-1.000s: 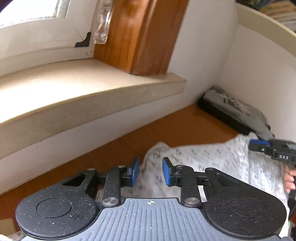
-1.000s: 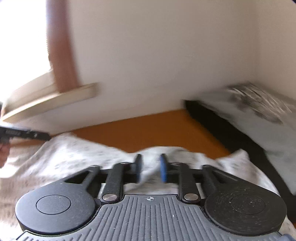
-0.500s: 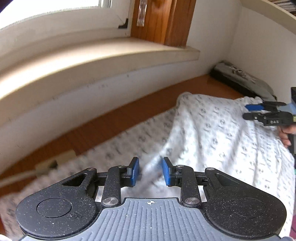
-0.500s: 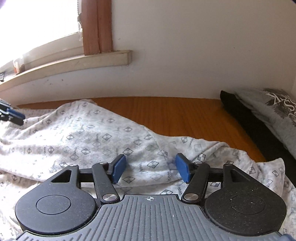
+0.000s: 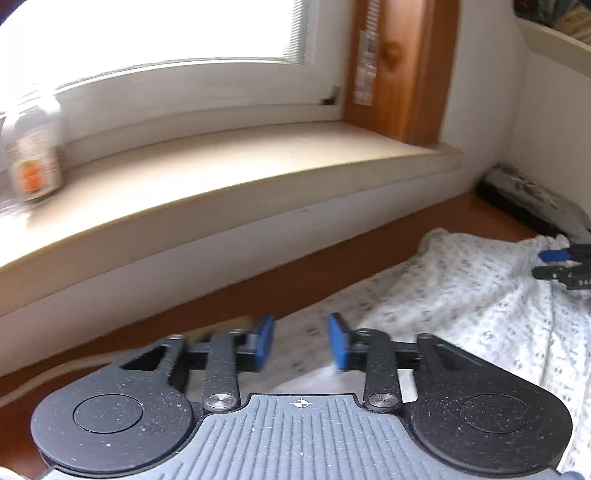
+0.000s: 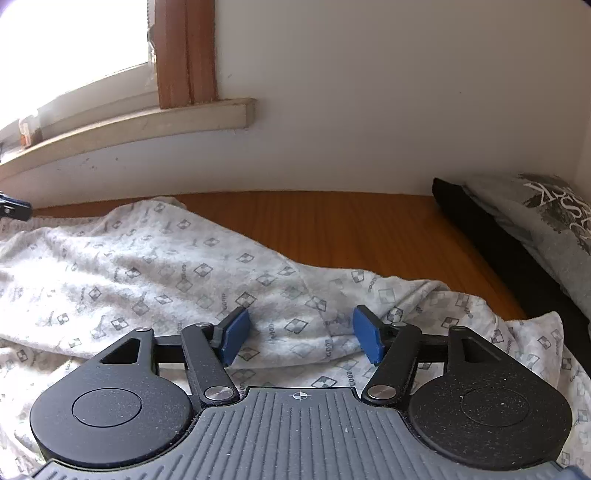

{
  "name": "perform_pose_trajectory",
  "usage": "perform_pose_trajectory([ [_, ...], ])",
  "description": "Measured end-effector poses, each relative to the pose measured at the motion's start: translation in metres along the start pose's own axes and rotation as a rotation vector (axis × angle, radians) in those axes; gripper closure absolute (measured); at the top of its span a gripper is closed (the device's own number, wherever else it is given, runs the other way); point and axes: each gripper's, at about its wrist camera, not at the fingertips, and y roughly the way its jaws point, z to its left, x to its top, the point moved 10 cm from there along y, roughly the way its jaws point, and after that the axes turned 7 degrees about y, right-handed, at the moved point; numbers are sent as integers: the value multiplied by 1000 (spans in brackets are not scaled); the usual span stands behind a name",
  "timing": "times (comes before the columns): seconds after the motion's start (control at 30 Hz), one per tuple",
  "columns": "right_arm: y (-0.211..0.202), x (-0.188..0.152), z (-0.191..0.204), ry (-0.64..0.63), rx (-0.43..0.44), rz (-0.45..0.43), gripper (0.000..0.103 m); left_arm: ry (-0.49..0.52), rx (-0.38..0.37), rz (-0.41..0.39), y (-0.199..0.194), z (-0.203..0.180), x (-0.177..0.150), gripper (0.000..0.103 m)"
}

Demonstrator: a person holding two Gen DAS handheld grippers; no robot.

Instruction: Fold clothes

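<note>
Both grippers hang spread apart, gripping nothing: the left gripper near the far edge of the patterned garment, the right gripper above its rumpled middle on the wooden table.

Bright window, pale sill, perhaps wooden floor.

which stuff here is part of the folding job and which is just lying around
Part of the job:
- white patterned cotton garment, spread on the brown wooden table
- left tool, open
- right tool, open

Just lying about:
- folded grey printed shirt
- clear labelled jar on the beige windowsill
</note>
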Motion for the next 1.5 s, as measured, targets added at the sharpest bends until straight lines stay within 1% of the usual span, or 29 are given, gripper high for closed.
perform_pose_trajectory([
  [0.17, 2, -1, 0, -1, 3, 1, 37, -25, 74, 7, -20, 31, -13, 61],
  [0.3, 2, -1, 0, 2, 7, 0, 37, -30, 59, 51, -31, 44, -45, 61],
  [0.4, 3, -1, 0, -4, 6, 2, 36, -34, 50, 40, -36, 46, -56, 62],
  [0.43, 3, -1, 0, -7, 7, 3, 36, -37, 49, 29, -38, 47, -58, 72],
  [0.47, 3, -1, 0, -9, 6, 4, 36, -37, 67, 20, -40, 49, -58, 103],
  [0.53, 4, -1, 1, -12, 6, 5, 35, -43, 148, 5, -44, 58, -56, 102],
  [0.63, 5, -1, 1, -15, 7, 7, 34, -49, 201, 14, -47, 65, -58, 102],
  [0.7, 5, 0, 1, -18, 8, 9, 32, -53, 236, 19, -49, 70, -60, 100],
  [0.73, 5, 0, 1, -19, 8, 9, 32, -74, 241, 9, -51, 72, -58, 88],
  [0.77, 5, 0, 2, -19, 6, 9, 32, -94, 246, -1, -53, 74, -56, 73],
  [0.8, 5, 0, 2, -18, 5, 9, 32, -105, 247, -30, -56, 73, -51, 63],
  [0.83, 6, 0, 2, -18, 5, 9, 32, -107, 246, -51, -58, 70, -45, 44],
  [0.87, 6, 0, 2, -18, 6, 9, 32, -109, 245, -72, -59, 66, -39, 32],
  [0.97, 5, -1, 3, -16, 3, 9, 31, -75, 204, -102, -54, 40, -22, 21],
  [1.03, 5, -1, 4, -18, 2, 10, 31, -54, 155, -109, -46, 17, -12, 18],
  [1.13, 5, -1, 5, -21, 5, 12, 29, -22, 84, -120, -31, -19, -3, 1],
  [1.17, 5, -1, 5, -23, 7, 13, 28, -9, 62, -123, -26, -31, 0, 0],
  [1.23, 5, -1, 6, -28, 7, 17, 26, 34, 40, -101, -14, -49, -1, 0],
  [1.3, 5, -2, 7, -31, 8, 19, 25, 68, 36, -90, -10, -62, -7, 0],
  [1.37, 6, -2, 7, -32, 6, 20, 25, 86, 34, -81, -7, -68, -12, 0],
  [1.43, 5, -3, 8, -31, 3, 20, 24, 101, 57, -46, -2, -68, -25, 0],
  [1.5, 6, -3, 9, -31, 5, 21, 24, 77, 51, -45, -1, -66, -30, 0],
])
